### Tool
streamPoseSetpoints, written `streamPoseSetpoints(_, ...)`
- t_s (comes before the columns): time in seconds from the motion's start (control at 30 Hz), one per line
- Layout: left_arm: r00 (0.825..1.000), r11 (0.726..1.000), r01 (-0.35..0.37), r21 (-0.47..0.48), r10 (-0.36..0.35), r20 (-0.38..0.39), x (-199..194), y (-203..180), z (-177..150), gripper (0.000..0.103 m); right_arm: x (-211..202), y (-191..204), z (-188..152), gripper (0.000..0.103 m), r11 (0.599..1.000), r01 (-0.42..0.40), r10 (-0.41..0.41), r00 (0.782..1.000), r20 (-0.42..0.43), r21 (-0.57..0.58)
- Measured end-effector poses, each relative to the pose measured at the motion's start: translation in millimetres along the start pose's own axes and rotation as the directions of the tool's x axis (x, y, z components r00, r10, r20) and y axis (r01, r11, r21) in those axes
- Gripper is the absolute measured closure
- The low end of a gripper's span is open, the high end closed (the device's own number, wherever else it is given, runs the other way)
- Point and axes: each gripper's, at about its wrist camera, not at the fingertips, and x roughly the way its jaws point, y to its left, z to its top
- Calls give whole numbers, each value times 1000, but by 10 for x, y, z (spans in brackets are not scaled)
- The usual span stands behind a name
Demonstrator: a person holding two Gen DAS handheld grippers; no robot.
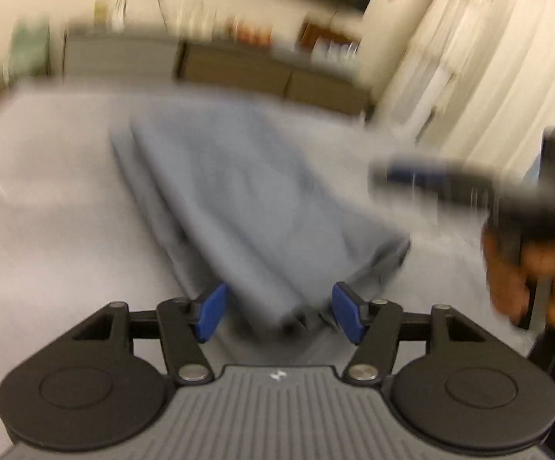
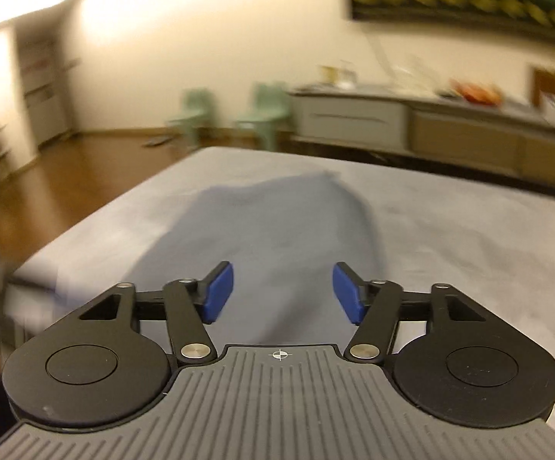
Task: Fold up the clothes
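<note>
Each wrist camera looks forward and downward past its own blue pads (image 1: 210,312) (image 2: 219,293), close above the bed (image 1: 39,199) (image 2: 469,237); both share the blue-grey garment (image 1: 239,191) (image 2: 277,226).

Each handheld gripper had a grey ribbed body with a small crosshair mark, two round black discs, black linkage arms on silver pivot screws, and blue rectangular finger pads. This held for the left gripper (image 1: 277,316) and the right gripper (image 2: 283,295). A thin black cable ran beside the person's hand (image 1: 526,280).
</note>
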Motion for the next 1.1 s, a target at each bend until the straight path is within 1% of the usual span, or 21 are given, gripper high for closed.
streamPoseSetpoints(0.07,999,998,-33,-50,35,29,138,204,248,33,-60,236,-152,40,997,-27,28,1000,4,-74)
streamPoseSetpoints(0.17,996,989,-72,-128,79,52,464,507,647,35,161,443,-390,40,983,-38,35,999,-18,-180)
streamPoseSetpoints(0.2,994,985,-84,-154,94,59,573,608,780,36,263,467,-453,44,974,-33,25,999,-40,-223)
streamPoseSetpoints(0.27,990,981,-138,-134,138,-9,880,619,952,41,465,298,-508,44,956,-9,-30,991,-128,-292)
streamPoseSetpoints(0.3,988,982,-156,-108,152,-40,1009,561,998,45,495,60,-455,39,958,-24,-22,987,-158,-285)
streamPoseSetpoints(0.33,989,986,-146,-81,143,-40,1026,486,973,45,523,-183,-396,35,960,-31,-22,982,-187,-278)
streamPoseSetpoints(0.4,995,995,-97,-39,96,-11,958,342,843,40,533,-746,-161,34,957,104,-164,964,-210,-272)
streamPoseSetpoints(0.43,997,997,-71,-37,71,-4,973,275,784,38,532,-1007,-63,35,944,188,-249,945,-212,-272)
streamPoseSetpoints(0.47,999,998,-52,-45,52,-15,1032,227,724,38,529,-1312,27,37,934,260,-318,918,-237,-247)
streamPoseSetpoints(0.5,999,998,-42,-54,40,-33,1120,202,658,38,477,-1556,92,44,936,296,-339,904,-259,-191)
streamPoseSetpoints(0.53,998,997,-38,-63,35,-51,1208,174,600,38,375,-1733,131,47,947,303,-321,911,-258,-110)
streamPoseSetpoints(0.57,997,997,-36,-71,31,-71,1290,139,544,38,242,-1863,94,47,956,293,-284,927,-243,0)
streamPoseSetpoints(0.63,996,996,-30,-82,22,-87,1381,72,475,38,-24,-2123,19,45,942,258,-215,955,-202,216)
streamPoseSetpoints(0.7,998,995,-6,-102,0,-63,1342,-21,458,41,-284,-2377,-60,44,886,204,-156,977,-146,417)
streamPoseSetpoints(0.83,999,989,53,-136,-53,-2,1254,-223,462,39,-419,-2592,-275,42,792,74,-54,997,-52,606)
streamPoseSetpoints(0.87,997,989,70,-128,-67,29,1273,-327,541,39,-390,-2636,-274,41,774,50,-36,999,-34,631)
streamPoseSetpoints(0.93,995,995,73,-69,-68,69,1363,-573,657,39,-199,-2658,-158,40,770,41,-39,999,-17,637)
streamPoseSetpoints(1.0,996,998,55,14,-56,69,1538,-804,727,38,14,-2623,-12,42,811,62,-70,998,-10,581)
streamPoseSetpoints(1.03,996,997,46,55,-50,69,1625,-920,761,38,141,-2573,51,52,851,65,-65,998,-18,521)
streamPoseSetpoints(1.07,999,998,25,61,-26,23,1789,-954,751,39,266,-2520,114,57,887,69,-62,998,-30,456)
streamPoseSetpoints(1.1,999,999,-4,45,7,-54,2001,-934,712,49,385,-2451,162,63,924,84,-64,996,-67,374)
